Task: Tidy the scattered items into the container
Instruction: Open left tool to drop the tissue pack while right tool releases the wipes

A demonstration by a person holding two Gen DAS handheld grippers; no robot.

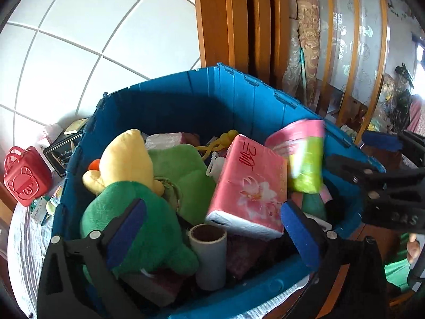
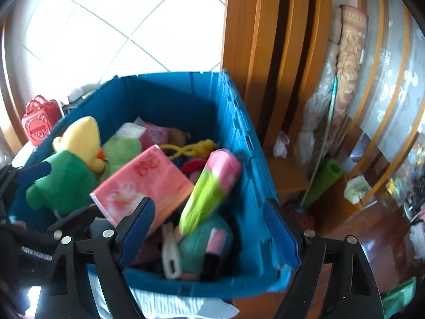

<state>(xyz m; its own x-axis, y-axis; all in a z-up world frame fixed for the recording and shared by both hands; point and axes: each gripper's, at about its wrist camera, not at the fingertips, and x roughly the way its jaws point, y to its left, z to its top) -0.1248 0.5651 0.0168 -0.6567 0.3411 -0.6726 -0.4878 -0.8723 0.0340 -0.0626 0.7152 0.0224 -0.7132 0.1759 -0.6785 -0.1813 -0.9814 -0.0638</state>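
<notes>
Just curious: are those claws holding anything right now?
No. Both the left claw and right claw are open and empty over the blue bin.

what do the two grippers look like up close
Both are black plastic frames with round silver rivets. The left gripper and right gripper each carry two fingers faced with ribbed blue pads. Raised lettering marks the right gripper's body in the left wrist view; it is unreadable.

Pink tissue pack [image 1: 248,186], lying in the blue crate [image 1: 186,98] toward its right wall: red handwritten-style characters printed near its upper end, not legible. Right gripper body [image 1: 398,212]: embossed letters, partly readable, "DAS".
</notes>
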